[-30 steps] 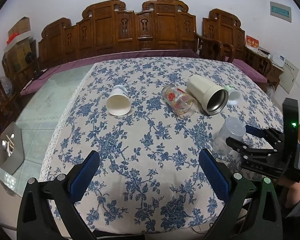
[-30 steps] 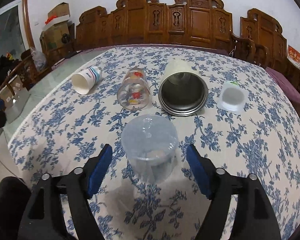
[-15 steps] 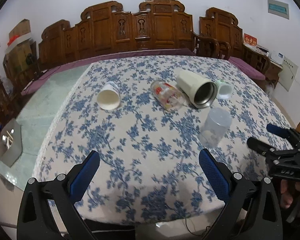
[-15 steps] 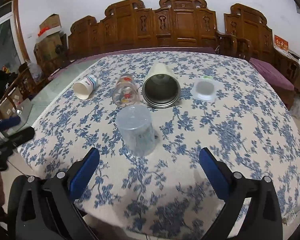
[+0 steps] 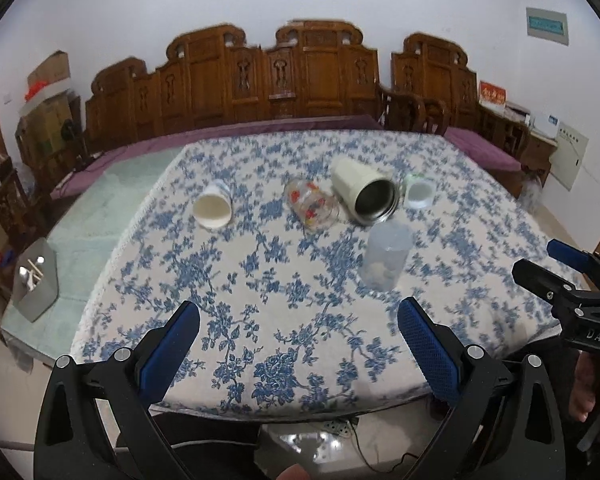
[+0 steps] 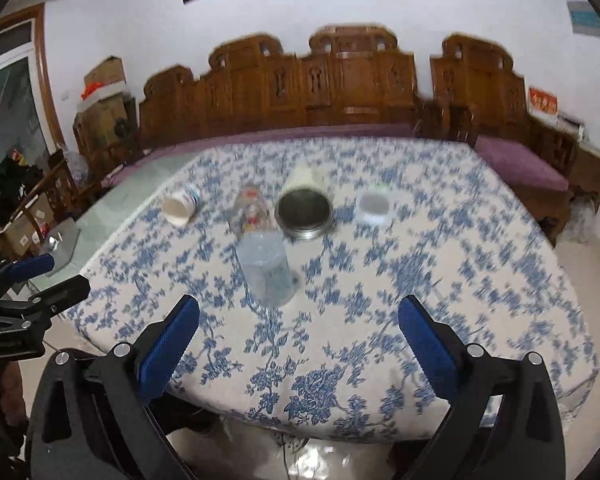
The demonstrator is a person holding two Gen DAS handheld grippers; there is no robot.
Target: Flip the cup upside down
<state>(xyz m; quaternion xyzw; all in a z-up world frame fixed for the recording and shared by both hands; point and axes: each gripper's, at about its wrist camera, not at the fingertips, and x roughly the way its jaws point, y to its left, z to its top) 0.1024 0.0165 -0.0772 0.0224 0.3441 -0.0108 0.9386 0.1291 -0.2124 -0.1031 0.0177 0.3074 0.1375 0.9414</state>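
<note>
Translucent plastic cup [image 5: 386, 255] is standing upside down near the floral tablecloth's [image 5: 236, 264] front, so the flip looks finished, with left gripper [image 5: 298, 346] and right gripper [image 6: 299, 344] hovering wide, gripping nothing.

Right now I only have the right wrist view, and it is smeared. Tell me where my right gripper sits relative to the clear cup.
Observer: The right gripper hangs by the table's right edge, apart from the clear plastic cup, which stands free.
Operator: Report the printed glass.
Observer: The printed glass lies on its side beside the cream tumbler.
Operator: Give the left gripper's state.
Observer: The left gripper is open and empty.
</note>
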